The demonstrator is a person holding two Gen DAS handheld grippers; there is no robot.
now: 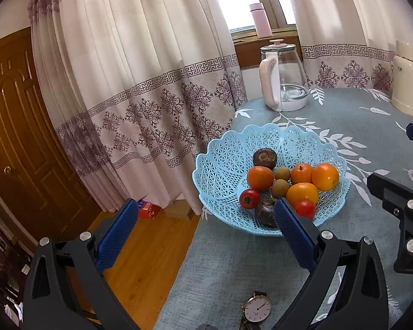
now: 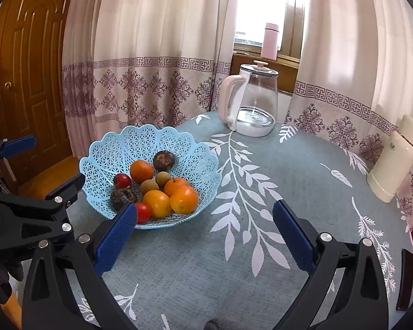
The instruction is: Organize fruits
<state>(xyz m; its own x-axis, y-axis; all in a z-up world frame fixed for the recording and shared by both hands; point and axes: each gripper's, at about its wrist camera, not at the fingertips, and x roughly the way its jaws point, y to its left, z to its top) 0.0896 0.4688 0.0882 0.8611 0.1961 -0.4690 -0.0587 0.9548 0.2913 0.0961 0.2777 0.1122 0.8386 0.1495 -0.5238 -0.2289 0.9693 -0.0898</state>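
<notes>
A light-blue lattice basket (image 1: 225, 165) (image 2: 110, 151) sits near the table's left edge. It holds several oranges (image 1: 325, 176) (image 2: 184, 199), two red tomatoes (image 1: 249, 198) (image 2: 122, 180), two small brown fruits (image 1: 279, 188) (image 2: 147, 186) and two dark round fruits (image 1: 264, 158) (image 2: 163, 160). My left gripper (image 1: 205, 202) (image 2: 52, 159) stands open and empty just left of and before the basket, its right pad at the near rim. My right gripper (image 2: 205, 206) (image 1: 391, 155) is open and empty over the cloth right of the basket.
A glass kettle (image 1: 285, 82) (image 2: 250, 104) stands behind the basket, a cream thermos (image 1: 404, 82) (image 2: 391, 165) at the far right. A wristwatch (image 1: 257, 308) lies near the front edge. Left of the table are wooden floor, a red box (image 1: 148, 210) and curtains.
</notes>
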